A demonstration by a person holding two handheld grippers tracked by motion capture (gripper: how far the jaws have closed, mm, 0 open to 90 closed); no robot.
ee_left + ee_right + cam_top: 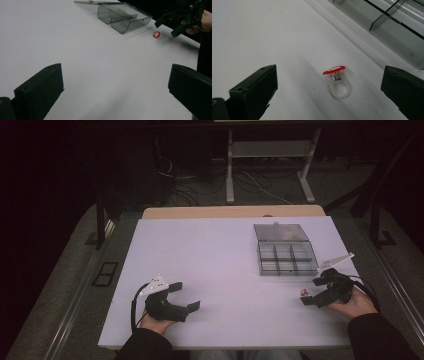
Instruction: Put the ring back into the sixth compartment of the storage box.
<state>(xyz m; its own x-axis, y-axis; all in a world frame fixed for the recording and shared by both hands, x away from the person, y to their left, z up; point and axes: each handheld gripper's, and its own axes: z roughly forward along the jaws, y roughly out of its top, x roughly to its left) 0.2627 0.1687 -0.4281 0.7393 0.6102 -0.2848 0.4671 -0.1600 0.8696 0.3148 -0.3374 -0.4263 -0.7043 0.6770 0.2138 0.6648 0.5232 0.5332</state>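
On the near right of the white table [215,270]: one ring [337,82], clear band with a red disc on top, lying on its side on the bare surface. It sits between the jaws of the right gripper [311,292], touching neither; the jaws stand wide apart and hold nothing. In the right gripper view the ring lies just ahead of the jaws, nearer the right one.

Near left: left gripper [187,295], held in a hand [157,322], jaws likewise wide apart and empty, over bare table, well apart from the ring. The left gripper view takes in the ring and the right gripper far across the table.

Farther back, right of centre: one smoky clear box [287,257] with divided compartments, its lid [280,232] open and lying flat behind it. The compartments that can be seen hold nothing. The box stands near the ring, not touching it.
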